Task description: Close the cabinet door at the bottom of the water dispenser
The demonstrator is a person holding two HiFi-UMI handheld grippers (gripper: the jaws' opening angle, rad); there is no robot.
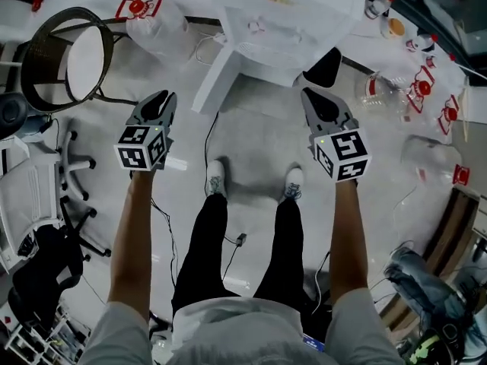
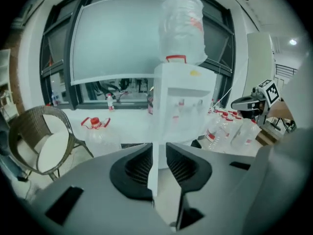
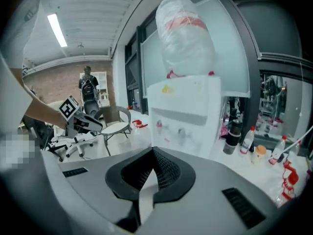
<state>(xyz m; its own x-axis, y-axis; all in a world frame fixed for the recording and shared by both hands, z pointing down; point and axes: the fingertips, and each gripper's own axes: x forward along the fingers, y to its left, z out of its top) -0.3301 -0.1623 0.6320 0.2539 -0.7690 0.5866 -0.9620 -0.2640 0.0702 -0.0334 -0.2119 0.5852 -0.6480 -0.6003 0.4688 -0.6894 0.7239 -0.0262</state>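
Straight ahead and low, the water dispenser (image 1: pixel 289 21) is standing with its bottom cabinet door (image 1: pixel 217 78) hanging open. The door is sticking out from the cabinet's left front corner toward me, with its free edge pointing back at my left side. I am holding the left gripper (image 1: pixel 157 101) just left of that free edge, near it but apart from it. Its jaws are standing a little apart with nothing between them. Along them I am looking almost straight at the door's thin edge, so the door is lying nearly in line with this gripper. I am holding the right gripper (image 1: pixel 316 97) on the other side, facing the dark open cabinet, its jaws closed together and empty. I am judging the left gripper to be the nearer one, and to be sitting on the side of the door's outer face. The closing push is therefore looking like a sweep to my right and away from me, swinging the door back against the cabinet.
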